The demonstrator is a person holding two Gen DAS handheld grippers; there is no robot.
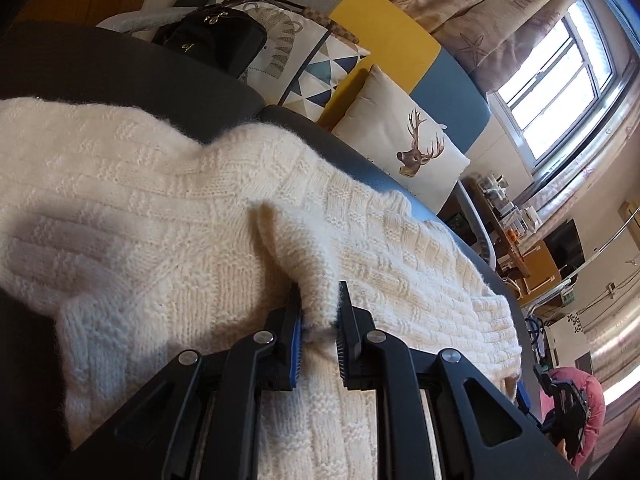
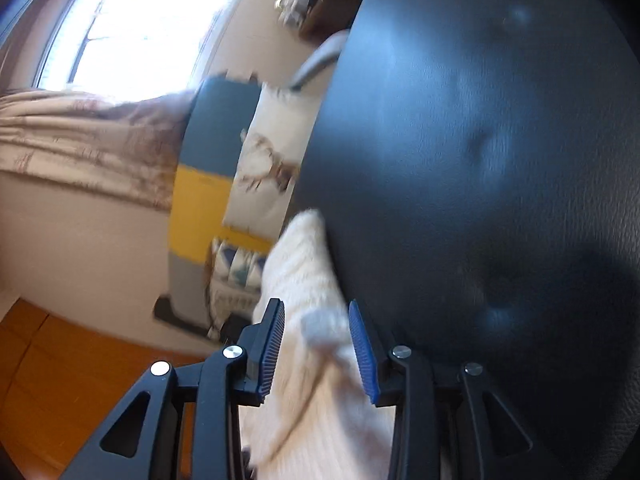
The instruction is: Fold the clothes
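Observation:
A cream knitted sweater lies spread over a dark padded surface. My left gripper is shut on a raised fold of the sweater, pinched between its blue pads. In the right wrist view, which is blurred, my right gripper has a strip of the same sweater between its blue-padded fingers; the jaws stand fairly wide and whether they press the knit is unclear. The right gripper also shows in the left wrist view at the sweater's far corner.
Cushions line the back: a deer-print one and a triangle-print one, with a black bag. A yellow and blue backrest, a window with curtains and a cluttered desk lie beyond. The dark surface fills the right wrist view.

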